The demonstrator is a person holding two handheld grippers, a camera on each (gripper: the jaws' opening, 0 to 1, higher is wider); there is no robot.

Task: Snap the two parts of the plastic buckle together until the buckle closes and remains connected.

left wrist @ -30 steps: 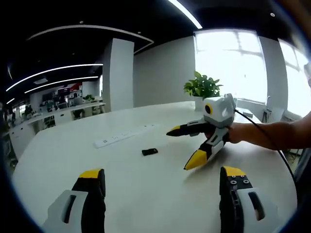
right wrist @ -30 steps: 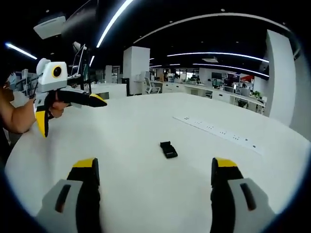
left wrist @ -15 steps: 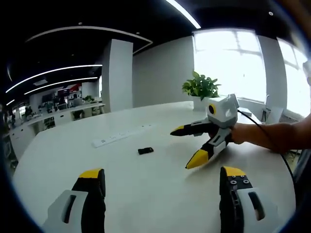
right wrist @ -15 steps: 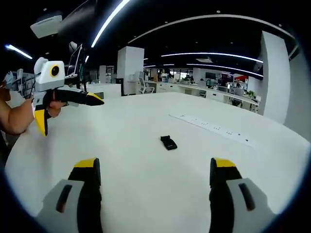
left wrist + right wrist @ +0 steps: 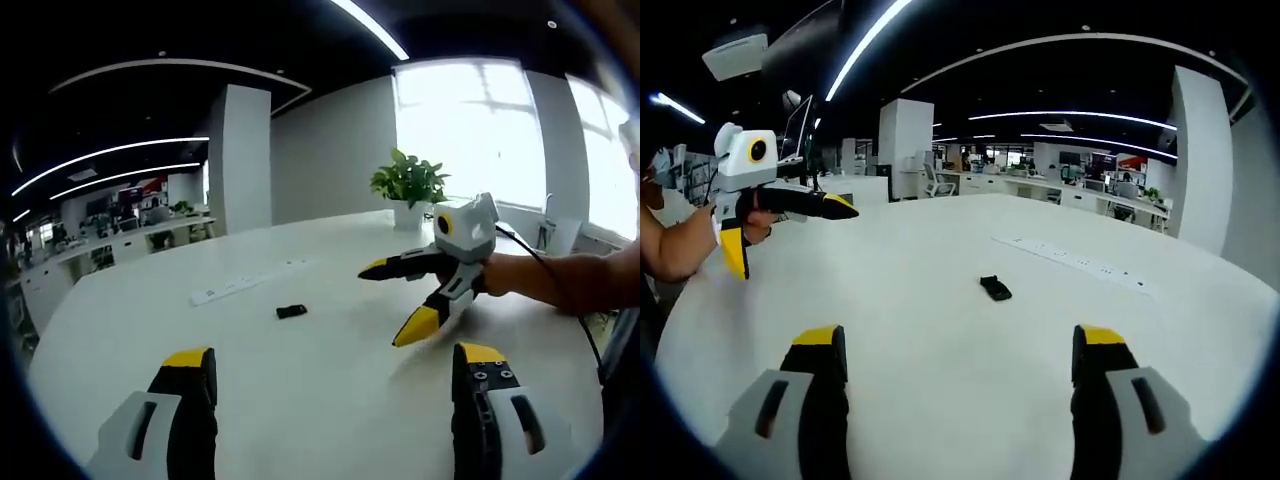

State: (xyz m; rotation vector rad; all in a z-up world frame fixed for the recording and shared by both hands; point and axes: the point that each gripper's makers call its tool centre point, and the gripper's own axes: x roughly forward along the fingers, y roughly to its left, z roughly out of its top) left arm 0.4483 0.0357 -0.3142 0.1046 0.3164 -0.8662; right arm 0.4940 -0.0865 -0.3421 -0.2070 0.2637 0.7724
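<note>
The buckle (image 5: pixel 994 288) lies alone on the tabletop (image 5: pixel 940 340), untouched. Both hand-held grippers, left (image 5: pixel 330 415) and right (image 5: pixel 952 405), are wide open and must first reach it.

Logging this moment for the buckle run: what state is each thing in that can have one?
buckle: lying flat on the table, untouched; whether its halves are joined is too small to tell.
left gripper: jaws open, empty, above the table.
right gripper: jaws open, empty, above the table.
power strip: lying flat, nothing visibly plugged in.
</note>
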